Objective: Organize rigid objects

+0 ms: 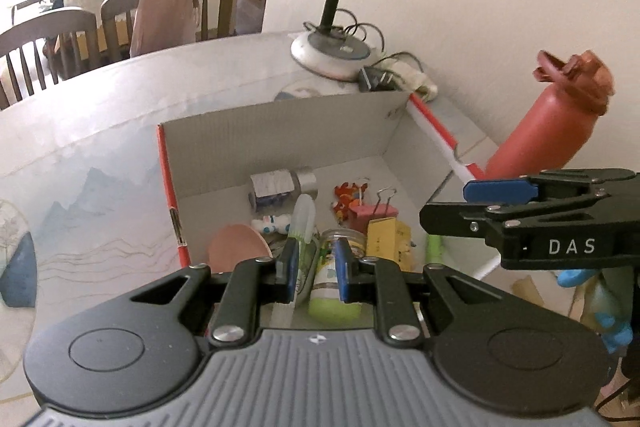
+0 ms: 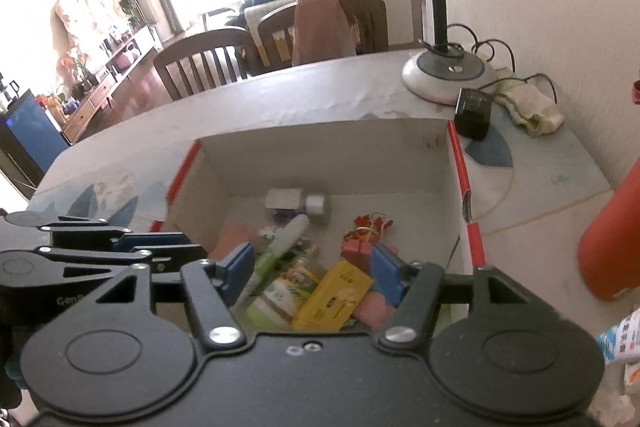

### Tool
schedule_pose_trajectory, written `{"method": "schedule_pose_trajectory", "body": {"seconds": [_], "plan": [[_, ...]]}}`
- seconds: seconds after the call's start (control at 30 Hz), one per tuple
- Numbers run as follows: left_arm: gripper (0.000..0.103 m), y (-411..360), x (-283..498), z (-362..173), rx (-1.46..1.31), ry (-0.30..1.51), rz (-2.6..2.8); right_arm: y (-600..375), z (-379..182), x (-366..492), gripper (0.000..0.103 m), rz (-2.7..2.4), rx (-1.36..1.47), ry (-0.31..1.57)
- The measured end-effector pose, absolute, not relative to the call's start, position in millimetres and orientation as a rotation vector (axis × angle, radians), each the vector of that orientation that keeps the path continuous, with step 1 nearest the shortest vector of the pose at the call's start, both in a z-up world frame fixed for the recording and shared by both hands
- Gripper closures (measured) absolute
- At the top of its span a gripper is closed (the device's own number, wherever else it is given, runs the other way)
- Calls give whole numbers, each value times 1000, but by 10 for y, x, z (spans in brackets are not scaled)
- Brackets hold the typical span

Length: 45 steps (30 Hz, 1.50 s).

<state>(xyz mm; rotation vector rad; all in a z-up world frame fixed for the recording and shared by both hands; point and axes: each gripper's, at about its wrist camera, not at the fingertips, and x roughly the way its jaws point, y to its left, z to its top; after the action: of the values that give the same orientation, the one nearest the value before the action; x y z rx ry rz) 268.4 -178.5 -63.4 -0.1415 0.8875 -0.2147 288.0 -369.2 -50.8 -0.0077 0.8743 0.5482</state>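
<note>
An open cardboard box (image 1: 280, 123) (image 2: 320, 155) with red outer sides stands on the table. It holds several small items: a yellow packet (image 2: 334, 297) (image 1: 386, 241), a toothbrush in a clear cap (image 1: 302, 215) (image 2: 286, 241), a pink binder clip (image 1: 376, 213), a small jar (image 1: 340, 267) and a grey roll (image 1: 284, 187). My left gripper (image 1: 316, 267) hovers over the box's near end, part open and empty. My right gripper (image 2: 314, 267) is open and empty above the box; it shows at right in the left wrist view (image 1: 472, 207).
A red water bottle (image 1: 556, 115) (image 2: 612, 239) stands right of the box by the wall. A desk lamp base (image 1: 332, 53) (image 2: 448, 73), a black plug adapter (image 2: 474, 113) and a folded cloth (image 2: 528, 109) lie behind the box. Wooden chairs (image 2: 204, 61) stand beyond the table's far edge.
</note>
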Motion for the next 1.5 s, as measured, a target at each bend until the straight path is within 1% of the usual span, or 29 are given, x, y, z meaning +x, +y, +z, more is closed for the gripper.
{"method": "schedule_pose_trajectory", "body": {"seconds": [0.03,0.07,0.13,0.23,0.3,0.33,0.37,0.4,0.43,0.53,0.63,0.7,0.77,0.9,0.93,0.97,1.1,1.2,1.27,1.5], "plan": [[82,-1773,2645,-611,-145,882,-222,-3682,-487,2832,37,549,-8,864],[77,-1756,2602,-584,-146,874,-230,-3674,-466,2784,35,548,-7,852],[72,-1723,2527,-539,-147,859,-238,-3658,-435,2681,33,540,-2,832],[71,-1664,2407,-480,-147,843,-250,-3647,-393,2539,32,529,13,810],[69,-1630,2324,-446,-143,836,-259,-3642,-361,2431,27,520,23,793],[58,-1612,2283,-430,-141,831,-262,-3642,-345,2379,26,516,28,783],[43,-1590,2234,-408,-141,822,-264,-3643,-335,2334,26,511,30,775],[37,-1572,2184,-387,-141,810,-264,-3638,-322,2289,24,506,33,767],[34,-1552,2138,-372,-140,797,-265,-3631,-313,2241,23,502,35,760],[34,-1518,2026,-325,-124,781,-269,-3627,-295,2115,21,497,50,740],[34,-1482,1935,-292,-122,774,-279,-3637,-278,1996,15,494,78,716],[31,-1460,1877,-280,-122,772,-280,-3645,-258,1914,11,489,96,700],[25,-1434,1826,-270,-122,767,-278,-3657,-244,1847,8,487,110,688],[24,-1392,1746,-273,-125,771,-269,-3683,-243,1699,3,485,129,654],[23,-1379,1722,-272,-129,771,-269,-3687,-244,1662,2,484,137,651],[18,-1372,1704,-271,-131,771,-268,-3692,-246,1634,1,480,142,649],[14,-1347,1641,-269,-137,770,-271,-3689,-272,1522,1,458,144,638],[8,-1337,1592,-258,-139,757,-283,-3686,-296,1457,1,457,143,636],[2,-1343,1566,-248,-142,745,-289,-3692,-304,1417,1,454,149,639],[1,-1376,1533,-205,-146,717,-303,-3730,-310,1346,1,427,153,621]]}}
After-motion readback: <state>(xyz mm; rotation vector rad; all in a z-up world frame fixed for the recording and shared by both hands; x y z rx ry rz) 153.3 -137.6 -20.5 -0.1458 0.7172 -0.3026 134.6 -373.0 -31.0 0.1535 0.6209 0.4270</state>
